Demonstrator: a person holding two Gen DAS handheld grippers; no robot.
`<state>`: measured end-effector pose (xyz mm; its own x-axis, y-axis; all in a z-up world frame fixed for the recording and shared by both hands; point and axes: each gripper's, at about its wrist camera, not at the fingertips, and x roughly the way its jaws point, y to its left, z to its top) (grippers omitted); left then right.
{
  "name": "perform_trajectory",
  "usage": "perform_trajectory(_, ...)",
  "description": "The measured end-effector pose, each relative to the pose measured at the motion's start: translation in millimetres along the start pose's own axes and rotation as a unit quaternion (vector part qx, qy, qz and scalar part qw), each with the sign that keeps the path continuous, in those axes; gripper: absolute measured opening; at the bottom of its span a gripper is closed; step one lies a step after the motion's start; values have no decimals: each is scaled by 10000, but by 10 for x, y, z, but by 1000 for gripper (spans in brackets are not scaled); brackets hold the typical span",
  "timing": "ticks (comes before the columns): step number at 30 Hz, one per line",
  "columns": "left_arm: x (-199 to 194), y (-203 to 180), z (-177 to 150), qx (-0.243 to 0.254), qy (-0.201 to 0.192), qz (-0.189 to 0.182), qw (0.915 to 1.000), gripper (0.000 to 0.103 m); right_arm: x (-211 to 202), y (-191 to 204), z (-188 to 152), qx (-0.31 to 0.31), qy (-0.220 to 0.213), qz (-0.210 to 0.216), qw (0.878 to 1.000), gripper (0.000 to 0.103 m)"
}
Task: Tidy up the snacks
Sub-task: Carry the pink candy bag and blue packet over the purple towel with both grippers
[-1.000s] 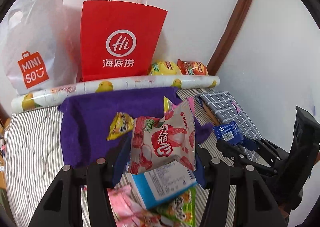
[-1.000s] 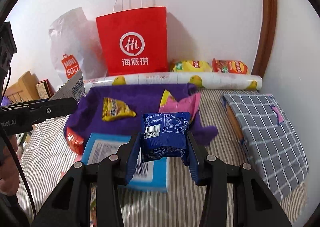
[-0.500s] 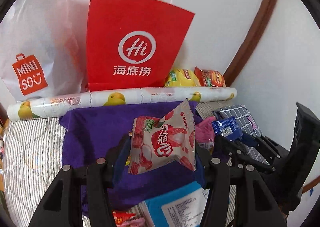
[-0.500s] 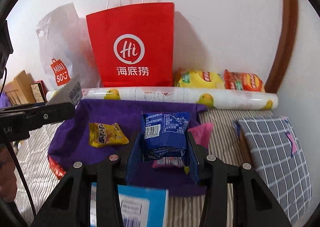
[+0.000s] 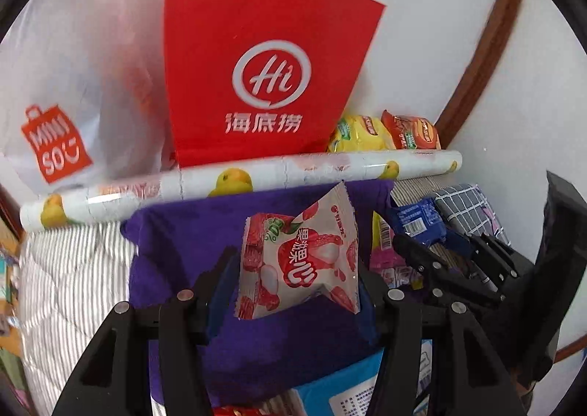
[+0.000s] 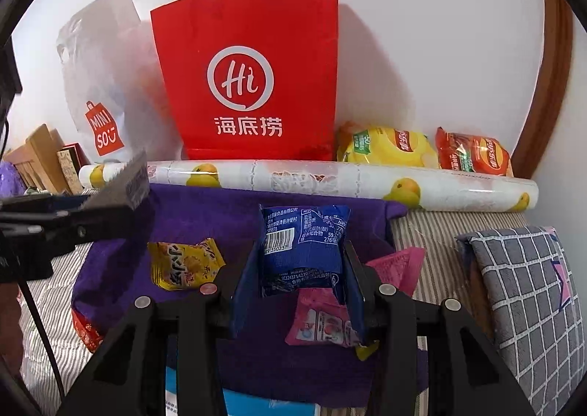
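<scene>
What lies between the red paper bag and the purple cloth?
A duck-print roll lies crosswise between the red bag and purple cloth, seen in both wrist views.

Red paper bag (image 6: 249, 74) at upper centre: matt, smooth, creased faces, thin white cord handles; to its left a white plastic bag (image 6: 99, 85), translucent, crinkled, faintly shiny. Below them a roll (image 6: 330, 181) of duck-print sheet in glossy clear film; under it a purple cloth (image 6: 205, 217), matt and napped, over striped quilted fabric (image 5: 73, 269), with a grey checked fleece-like cloth (image 6: 528, 291) at lower right. Snack packets all glossy crinkled foil or plastic film: pink-white pouch (image 5: 299, 254), blue packet (image 6: 302, 247), yellow packet (image 6: 183, 263); gripper frames matt black plastic with bright metal screw heads.
</scene>
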<state>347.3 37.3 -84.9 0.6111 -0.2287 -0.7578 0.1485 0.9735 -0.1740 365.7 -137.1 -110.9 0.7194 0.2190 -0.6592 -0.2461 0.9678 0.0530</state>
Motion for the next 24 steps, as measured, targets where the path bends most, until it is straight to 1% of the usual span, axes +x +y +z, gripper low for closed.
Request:
perform_trajectory(3,41,-6,10,56,-38,114,9999,55,55,-16,-3,43,12,49,10000,44)
perform_trajectory(6,126,-8,12,88,51,56,9999,55,132,-12,-32,18,81,31,10000,44)
perform_trajectory(12,241,-8,-27,193,144,306,9992,55,191,-31,-96,81,131,89,9998,44)
perform_trajectory(17,279,15,-39,153,210,292,9992,55,213,-50,-121,112,198,145,9996,45)
perform_trajectory(21,327,39,-52,75,293,212,9993,55,265,-23,-143,85,257,61,9996,45)
perform_trajectory(24,360,49,-58,30,326,254,9991,55,265,-33,-145,113,245,43,9996,45)
